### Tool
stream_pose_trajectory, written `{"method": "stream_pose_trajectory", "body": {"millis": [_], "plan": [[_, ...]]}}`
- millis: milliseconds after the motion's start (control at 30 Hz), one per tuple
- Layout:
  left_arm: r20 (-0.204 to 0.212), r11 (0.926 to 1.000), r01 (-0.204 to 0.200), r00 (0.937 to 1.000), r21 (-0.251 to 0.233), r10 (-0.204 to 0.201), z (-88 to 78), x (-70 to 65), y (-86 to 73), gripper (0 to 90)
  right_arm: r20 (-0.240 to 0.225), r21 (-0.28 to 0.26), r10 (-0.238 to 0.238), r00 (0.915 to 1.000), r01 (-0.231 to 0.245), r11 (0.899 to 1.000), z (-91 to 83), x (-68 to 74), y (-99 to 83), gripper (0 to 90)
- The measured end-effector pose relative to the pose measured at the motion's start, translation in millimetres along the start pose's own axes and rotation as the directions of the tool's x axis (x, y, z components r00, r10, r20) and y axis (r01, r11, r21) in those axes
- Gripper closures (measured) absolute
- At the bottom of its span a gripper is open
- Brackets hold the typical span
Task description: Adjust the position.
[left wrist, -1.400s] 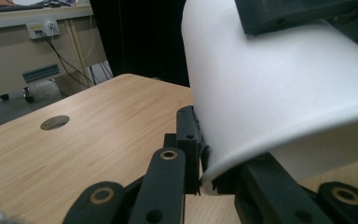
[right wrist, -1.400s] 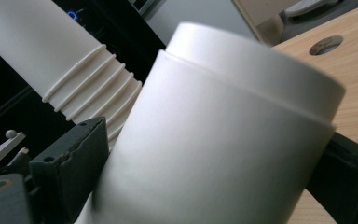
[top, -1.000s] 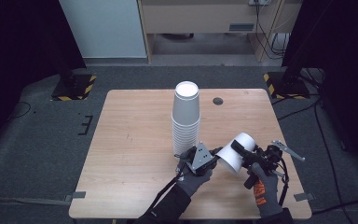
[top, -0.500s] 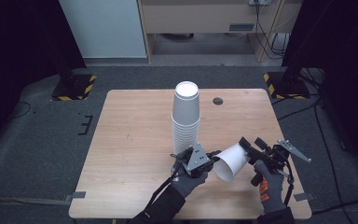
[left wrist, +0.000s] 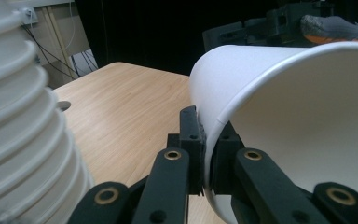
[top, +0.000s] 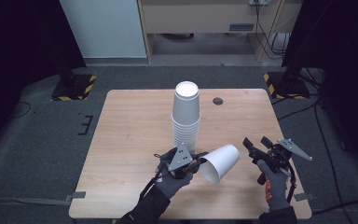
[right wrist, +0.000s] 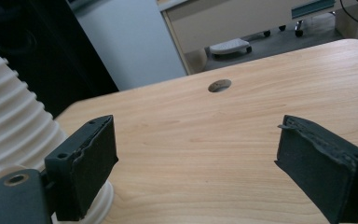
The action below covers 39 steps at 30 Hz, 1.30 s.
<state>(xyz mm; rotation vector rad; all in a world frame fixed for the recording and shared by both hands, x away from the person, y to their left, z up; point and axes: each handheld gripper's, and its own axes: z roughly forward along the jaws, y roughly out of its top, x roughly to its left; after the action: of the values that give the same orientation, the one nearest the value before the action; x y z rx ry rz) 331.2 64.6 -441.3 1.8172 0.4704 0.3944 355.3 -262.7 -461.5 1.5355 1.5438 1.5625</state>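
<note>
A single white paper cup (top: 221,161) lies tilted on its side above the table, with its mouth toward the front. My left gripper (top: 199,162) is shut on the cup's rim. In the left gripper view the two black jaws pinch the cup (left wrist: 307,107) wall at the rim, one inside and one outside. A tall stack of white cups (top: 186,116) stands upside down just behind the left hand. My right gripper (top: 256,143) stands open to the right of the cup, apart from it. Nothing is between its fingers (right wrist: 81,163).
The wooden table (top: 130,126) has a small round hole (top: 218,101) near its back edge, right of the stack (right wrist: 14,126). Dark carpet surrounds the table, with stands and cables on the floor at both sides.
The single cup has moved left and slightly toward the front with the left gripper on its rim. It now sits apart from the right gripper, which has hardly moved.
</note>
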Motion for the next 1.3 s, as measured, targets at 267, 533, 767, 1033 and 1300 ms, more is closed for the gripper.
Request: {"method": "stream_pose_trajectory", "body": {"millis": [267, 533, 767, 1033, 1300], "plan": [[-0.008, 0.9998, 0.019, 0.9998, 0.0, -0.019, -22.8, 7.2, -8.3, 85.7, 0.043, 0.037, -0.121, 0.9917, 0.119, 0.992, 1.7, -0.2, -1.3, 11.6], [-0.021, 0.9992, 0.039, 0.999, 0.013, -0.038, -42.5, 11.9, -19.1, 85.7, 0.052, 0.077, -0.163, 0.9853, 0.158, 0.984, 3.6, -1.9, -4.0, 11.6], [-0.042, 0.9978, 0.061, 0.9973, 0.023, -0.06, -58.9, 17.3, -28.9, 85.7, 0.061, 0.121, -0.207, 0.9765, 0.198, 0.973, 3.0, -5.6, -8.9, 11.7], [-0.05, 0.9955, 0.087, 0.9951, 0.038, -0.085, -75.3, 22.0, -37.3, 85.7, 0.079, 0.129, -0.23, 0.97, 0.219, 0.967, 0.9, -6.8, -10.4, 11.5], [-0.07, 0.9934, 0.1, 0.9929, 0.056, -0.096, -88.4, 24.6, -44.4, 85.7, 0.082, 0.143, -0.234, 0.9689, 0.221, 0.965, 2.5, -8.4, -13.4, 11.4]]}}
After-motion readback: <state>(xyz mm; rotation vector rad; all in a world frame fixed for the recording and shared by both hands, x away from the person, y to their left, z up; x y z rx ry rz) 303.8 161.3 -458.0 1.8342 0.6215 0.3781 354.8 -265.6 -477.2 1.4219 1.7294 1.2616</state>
